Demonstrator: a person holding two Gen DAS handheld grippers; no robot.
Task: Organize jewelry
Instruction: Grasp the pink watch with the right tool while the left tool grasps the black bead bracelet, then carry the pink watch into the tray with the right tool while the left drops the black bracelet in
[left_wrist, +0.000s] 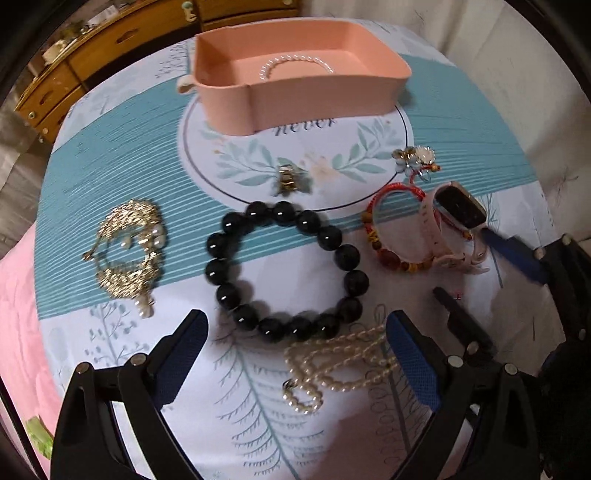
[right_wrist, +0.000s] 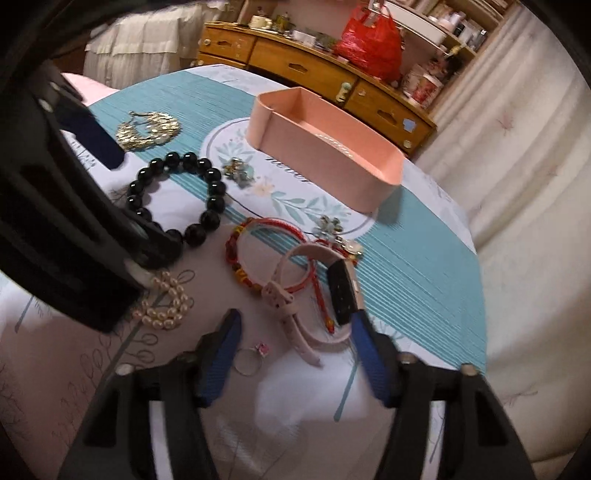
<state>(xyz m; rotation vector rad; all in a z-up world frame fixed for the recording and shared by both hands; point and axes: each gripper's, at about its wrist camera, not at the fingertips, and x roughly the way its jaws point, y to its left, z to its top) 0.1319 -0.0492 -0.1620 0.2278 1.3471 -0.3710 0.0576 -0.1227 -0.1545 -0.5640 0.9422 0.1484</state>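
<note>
Left wrist view first: we see our left gripper hanging with its jaws spread wide and nothing pinched, the black bead bracelet lying just ahead of the tips and the pearl strand heaped between the fingers, close against the right-hand one. To the left of the beads lies a gold filigree piece with pearls; to the right, a red cord bracelet with amber beads is tangled with a pale pink watch, and a flower brooch sits just beyond them. A small gold charm rests between the beads and the pink tray, which holds one pearl bracelet. Right wrist view shows what the other cannot: a thin ring with a pink stone lying by the left finger of our right gripper, whose jaws stand apart around the watch strap; the right pad is against the watch face, but we cannot tell whether the pads are pressing. Here the left gripper's black body blocks part of the bead bracelet and the pearl strand. Everything lies on a teal and white leaf-printed cloth, with a wooden dresser, a red bag and pale curtains behind.
</note>
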